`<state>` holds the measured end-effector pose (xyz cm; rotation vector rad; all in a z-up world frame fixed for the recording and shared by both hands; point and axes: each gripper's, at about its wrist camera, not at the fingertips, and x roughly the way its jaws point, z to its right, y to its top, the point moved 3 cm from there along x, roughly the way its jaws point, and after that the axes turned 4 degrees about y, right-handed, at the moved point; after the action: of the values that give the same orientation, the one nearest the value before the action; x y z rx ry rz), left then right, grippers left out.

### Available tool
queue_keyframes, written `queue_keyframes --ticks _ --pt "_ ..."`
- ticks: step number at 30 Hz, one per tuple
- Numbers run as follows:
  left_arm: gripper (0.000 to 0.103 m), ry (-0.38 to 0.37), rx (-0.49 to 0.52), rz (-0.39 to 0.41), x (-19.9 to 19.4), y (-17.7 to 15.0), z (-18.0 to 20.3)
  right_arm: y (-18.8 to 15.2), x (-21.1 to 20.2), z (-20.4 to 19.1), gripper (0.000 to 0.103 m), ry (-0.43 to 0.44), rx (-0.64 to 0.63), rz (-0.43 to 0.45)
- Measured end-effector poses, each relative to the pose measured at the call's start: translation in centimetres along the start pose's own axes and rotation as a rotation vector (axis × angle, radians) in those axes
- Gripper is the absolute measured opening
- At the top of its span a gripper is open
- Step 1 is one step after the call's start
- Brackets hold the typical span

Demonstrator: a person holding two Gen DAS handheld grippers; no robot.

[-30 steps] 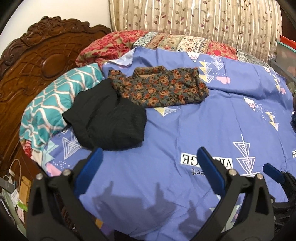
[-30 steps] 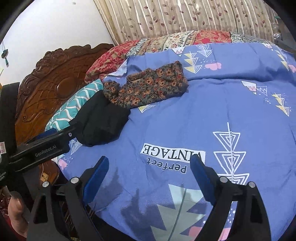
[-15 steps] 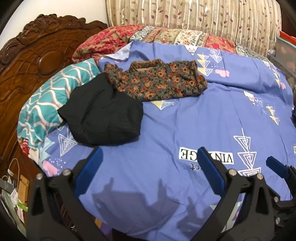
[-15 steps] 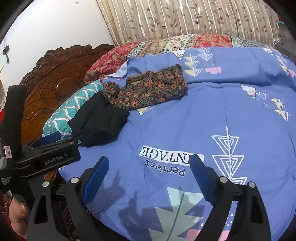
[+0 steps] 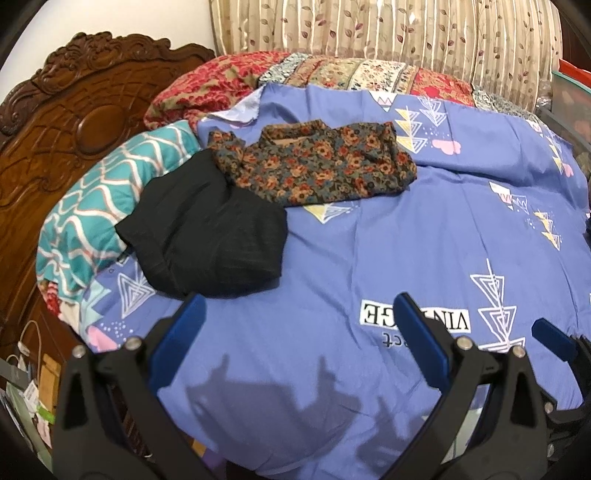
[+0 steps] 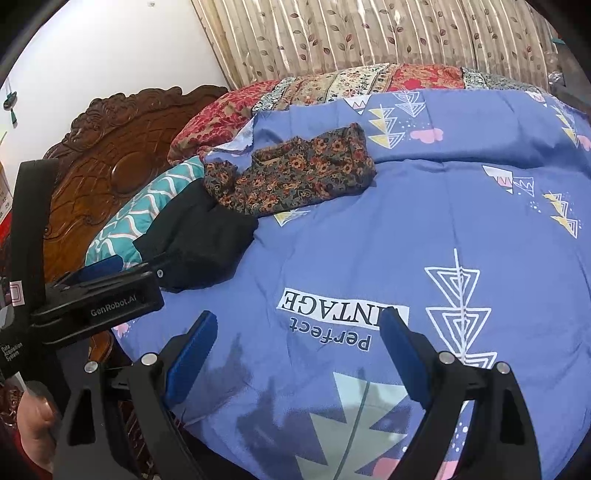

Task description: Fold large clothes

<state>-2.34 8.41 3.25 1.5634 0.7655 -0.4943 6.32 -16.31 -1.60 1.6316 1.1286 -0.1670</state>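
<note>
A crumpled black garment (image 5: pixel 207 236) lies on the blue printed bedsheet (image 5: pixel 369 240) at the left, half on a teal pillow. A floral brown garment (image 5: pixel 314 166) lies bunched just behind it, overlapping its far edge. My left gripper (image 5: pixel 299 325) hovers open over bare sheet in front of the black garment, with nothing between its blue pads. Beside it on the right, my right gripper (image 6: pixel 297 350) is also open and empty above the printed "Perfect VINTAGE" lettering (image 6: pixel 332 314). The black garment (image 6: pixel 199 243) and the floral one (image 6: pixel 295 177) lie ahead and to its left.
A carved wooden headboard (image 5: pixel 74 122) runs along the left. A teal patterned pillow (image 5: pixel 99 206) and a red floral pillow (image 5: pixel 214 85) sit by it. Leaf-print curtains (image 5: pixel 388 33) hang behind the bed. A hand (image 6: pixel 33 424) holds the left gripper's housing (image 6: pixel 99 306).
The left gripper has drifted slightly; its housing sits a little further right in the right wrist view. Both garments and the right gripper are unchanged.
</note>
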Motion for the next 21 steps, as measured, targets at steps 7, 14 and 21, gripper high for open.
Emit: queue_keyframes --ticks 7,14,21 --pt "0.097 0.002 0.004 0.003 -0.04 0.38 0.09 0.26 -0.25 -0.06 0.101 0.003 -0.005 0.008" --pt "0.097 0.003 0.009 0.013 -0.17 0.72 0.21 0.39 -0.33 -0.02 0.101 0.004 -0.007 0.012" --pt "0.097 -0.007 0.015 0.004 -0.30 0.93 0.32 0.67 -0.63 -0.32 0.101 0.005 -0.018 0.018"
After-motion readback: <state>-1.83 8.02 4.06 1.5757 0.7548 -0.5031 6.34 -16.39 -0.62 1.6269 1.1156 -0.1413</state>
